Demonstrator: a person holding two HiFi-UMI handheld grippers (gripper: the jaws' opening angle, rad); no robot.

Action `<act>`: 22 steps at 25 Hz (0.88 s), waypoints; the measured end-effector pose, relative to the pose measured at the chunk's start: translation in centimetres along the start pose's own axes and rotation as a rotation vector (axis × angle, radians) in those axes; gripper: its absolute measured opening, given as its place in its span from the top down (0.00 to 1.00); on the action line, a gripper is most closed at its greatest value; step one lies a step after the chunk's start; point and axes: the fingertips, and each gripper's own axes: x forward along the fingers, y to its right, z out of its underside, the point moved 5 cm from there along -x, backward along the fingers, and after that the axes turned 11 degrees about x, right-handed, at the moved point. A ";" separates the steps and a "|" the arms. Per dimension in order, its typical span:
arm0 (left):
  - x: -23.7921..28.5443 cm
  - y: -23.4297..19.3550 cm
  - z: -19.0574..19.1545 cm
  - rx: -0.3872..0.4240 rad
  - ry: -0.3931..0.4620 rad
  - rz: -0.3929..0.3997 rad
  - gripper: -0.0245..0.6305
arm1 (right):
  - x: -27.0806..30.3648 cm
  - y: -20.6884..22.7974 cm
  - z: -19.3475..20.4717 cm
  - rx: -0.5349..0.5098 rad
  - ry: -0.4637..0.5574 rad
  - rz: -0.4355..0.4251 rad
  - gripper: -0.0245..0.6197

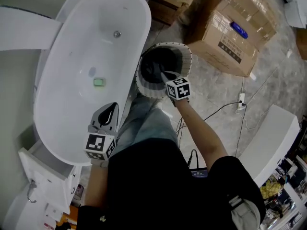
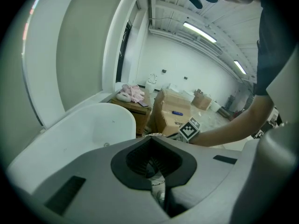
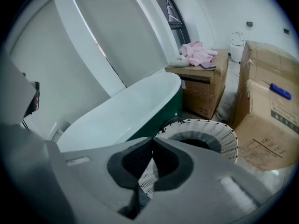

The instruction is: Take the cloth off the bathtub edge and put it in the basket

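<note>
Hovering over the basket [image 1: 185, 53], the right tongs [image 1: 164, 74] were closed and empty; the dark cloth [image 1: 154, 70] lay inside it. The left tongs [image 1: 110, 112], also closed on nothing, hung above the tub [image 1: 67, 51] rim.

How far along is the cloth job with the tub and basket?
Nearly done, it seems: the white bathtub rim is bare, and a dark grey cloth appears to lie in the white perforated basket. In hand: nothing; the right gripper above it is shut and empty. Left: nothing visible.
</note>
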 end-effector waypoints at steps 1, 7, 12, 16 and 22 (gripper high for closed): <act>-0.2 0.2 -0.3 0.005 0.006 0.002 0.94 | -1.1 -0.5 -0.3 0.006 0.015 -0.005 0.97; -1.0 1.7 -3.0 0.039 0.045 0.018 0.94 | -8.0 -3.2 -1.9 0.037 0.115 -0.036 0.97; -1.6 2.6 -5.6 0.051 0.100 0.025 0.94 | -13.6 -5.5 -3.5 0.035 0.193 -0.064 0.97; -1.9 3.5 -7.4 0.066 0.134 0.045 0.94 | -18.4 -7.1 -5.2 0.023 0.282 -0.078 0.97; -2.5 5.1 -10.7 0.092 0.192 0.084 0.94 | -25.5 -8.8 -7.8 -0.021 0.409 -0.069 0.97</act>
